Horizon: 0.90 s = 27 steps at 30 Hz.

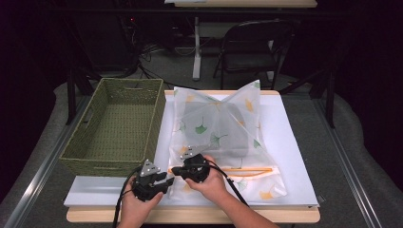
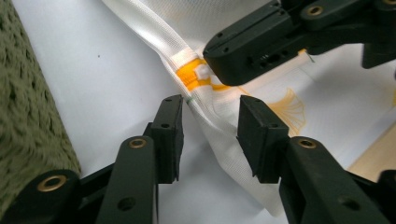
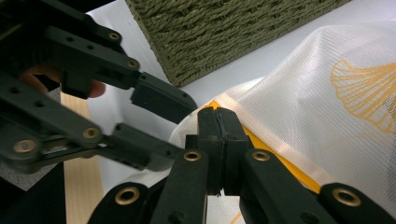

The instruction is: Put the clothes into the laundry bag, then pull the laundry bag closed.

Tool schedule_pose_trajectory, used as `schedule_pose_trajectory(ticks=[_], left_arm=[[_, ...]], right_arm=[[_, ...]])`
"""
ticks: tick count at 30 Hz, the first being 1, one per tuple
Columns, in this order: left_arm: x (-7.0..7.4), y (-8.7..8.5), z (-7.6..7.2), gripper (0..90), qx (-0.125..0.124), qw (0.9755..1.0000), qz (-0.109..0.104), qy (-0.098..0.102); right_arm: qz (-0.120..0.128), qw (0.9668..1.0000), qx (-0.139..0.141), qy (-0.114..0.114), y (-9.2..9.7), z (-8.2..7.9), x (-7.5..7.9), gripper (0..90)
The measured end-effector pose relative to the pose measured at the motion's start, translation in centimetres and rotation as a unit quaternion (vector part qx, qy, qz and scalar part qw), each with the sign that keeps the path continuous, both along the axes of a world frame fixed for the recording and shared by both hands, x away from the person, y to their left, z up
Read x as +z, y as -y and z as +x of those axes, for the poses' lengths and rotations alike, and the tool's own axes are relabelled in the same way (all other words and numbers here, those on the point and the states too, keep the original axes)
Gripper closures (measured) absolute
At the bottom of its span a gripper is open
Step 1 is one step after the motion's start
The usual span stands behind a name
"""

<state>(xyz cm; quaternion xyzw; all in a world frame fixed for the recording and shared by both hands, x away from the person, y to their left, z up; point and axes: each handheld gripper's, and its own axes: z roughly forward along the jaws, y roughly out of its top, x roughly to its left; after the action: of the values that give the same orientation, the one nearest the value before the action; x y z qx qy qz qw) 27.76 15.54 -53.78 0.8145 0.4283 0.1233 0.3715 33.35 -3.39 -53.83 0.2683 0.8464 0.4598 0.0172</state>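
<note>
Your right gripper (image 3: pixel 218 123) is pinching its jaws fully together at the orange zipper's (image 1: pixel 247 169) end, apparently on its pull, though the pads are hiding it. Your left gripper (image 2: pixel 210 135) is standing part open, jaws straddling the mesh bag's (image 1: pixel 223 128) corner without pressing it. The zipper is running rightward along the bag's near edge, away from both hands. The bag is lying on the white surface (image 1: pixel 290 142) beside the green basket (image 1: pixel 119 123); its contents are too hazy to identify.

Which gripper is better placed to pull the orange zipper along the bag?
Right. The right gripper is shut at the zipper end; the left gripper stands open around the bag corner, suited to brace.
</note>
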Motion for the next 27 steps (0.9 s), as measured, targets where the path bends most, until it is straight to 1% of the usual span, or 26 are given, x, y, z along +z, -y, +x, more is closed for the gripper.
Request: schedule_pose_trajectory(ticks=[2,3,4,5,11,12,15,18,20,27], left_arm=[[0.02,0.10,0.22,63.0,-0.001,1.0000,0.003,-0.003],[0.13,0.46,0.59,64.1,0.002,1.0000,0.008,0.003],[0.13,0.46,0.59,71.3,0.002,1.0000,0.008,0.003],[0.13,0.46,0.59,71.3,0.002,1.0000,0.008,0.003],[0.14,0.45,0.67,71.3,0.004,1.0000,0.008,0.003],[0.13,0.43,0.69,74.9,0.003,1.0000,0.005,0.003],[0.16,0.29,0.70,80.4,0.006,0.9999,0.008,0.008],[0.12,0.15,0.73,82.7,0.007,0.9999,0.004,0.005],[0.12,0.08,0.74,83.9,0.007,0.9999,0.006,0.006],[0.16,-0.07,0.76,85.4,0.008,1.0000,0.001,0.006]], right_arm=[[0.002,1.0000,-0.001,0.000,0.12,-0.08,0.09,89.9],[0.003,1.0000,-0.001,-0.001,0.19,-0.11,0.12,89.9],[0.003,1.0000,-0.001,-0.001,0.19,-0.11,0.12,89.9],[0.008,1.0000,-0.003,-0.004,0.53,-0.11,0.14,89.9],[0.008,1.0000,-0.003,-0.004,0.53,-0.11,0.14,89.8],[0.007,1.0000,-0.005,-0.004,0.60,-0.14,0.18,89.9],[0.007,0.9999,-0.007,-0.007,0.60,-0.14,0.14,89.8],[0.008,0.9999,-0.008,-0.008,0.52,-0.11,0.07,89.8],[0.008,0.9999,-0.009,-0.008,0.43,-0.15,0.03,89.9],[0.010,0.9999,-0.008,-0.007,0.36,-0.08,0.00,89.8]])
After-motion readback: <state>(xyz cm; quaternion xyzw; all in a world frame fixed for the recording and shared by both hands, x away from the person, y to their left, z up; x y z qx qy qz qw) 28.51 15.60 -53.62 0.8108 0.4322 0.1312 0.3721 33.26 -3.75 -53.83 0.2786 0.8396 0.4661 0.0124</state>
